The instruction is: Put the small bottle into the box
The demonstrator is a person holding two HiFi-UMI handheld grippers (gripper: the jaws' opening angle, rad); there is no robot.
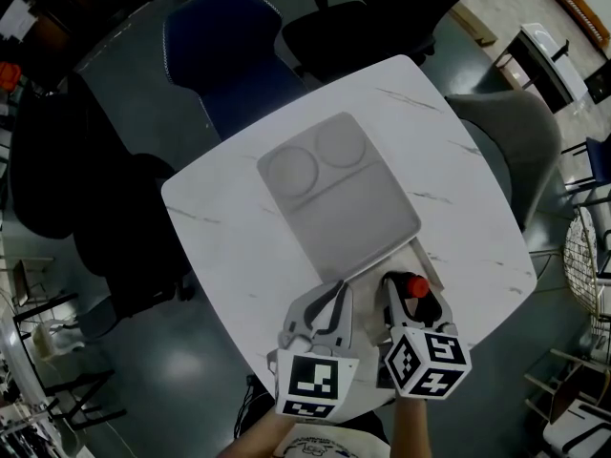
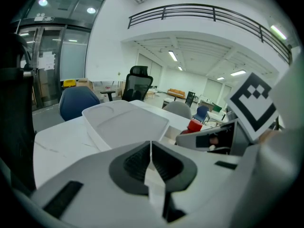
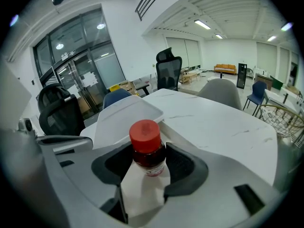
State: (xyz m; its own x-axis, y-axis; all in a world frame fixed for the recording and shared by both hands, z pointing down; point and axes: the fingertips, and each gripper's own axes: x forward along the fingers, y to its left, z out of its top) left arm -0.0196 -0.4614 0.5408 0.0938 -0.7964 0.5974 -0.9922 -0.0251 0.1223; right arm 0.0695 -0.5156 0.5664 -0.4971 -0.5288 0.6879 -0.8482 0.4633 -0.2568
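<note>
**Bottle in my right claw, and only a narrow gap to drop it through**

The small bottle (image 3: pixel 145 148) stands upright between the pads of my right claw (image 1: pixel 412 299). The claw is closed on the bottle's dark body just under the red cap (image 3: pixel 145 132), and the white label sits lower in the grip. It hangs over the near edge of the desk (image 1: pixel 239 246), just beside the near right corner of the box (image 1: pixel 427 260).

The lid (image 1: pixel 334 189), a flat grey tray with two round dents, lies across most of the box. Only a thin white strip of opening shows along its near right side. I judge that strip too tight for the bottle.

My left claw (image 2: pixel 151 163) has its jaws pressed together with nothing between them. Its tips are just short of the lid's near edge.

To do this step well, I think the left claw should open, take that near lid edge, then lift or slide it away from me. The right claw should hold the bottle back until the opening is wide. Then I would bring the bottle over the gap, keep it upright, lower it until it rests inside, and only then part the jaws. If I let go too high, it will probably tip or bounce off the rim.
</note>
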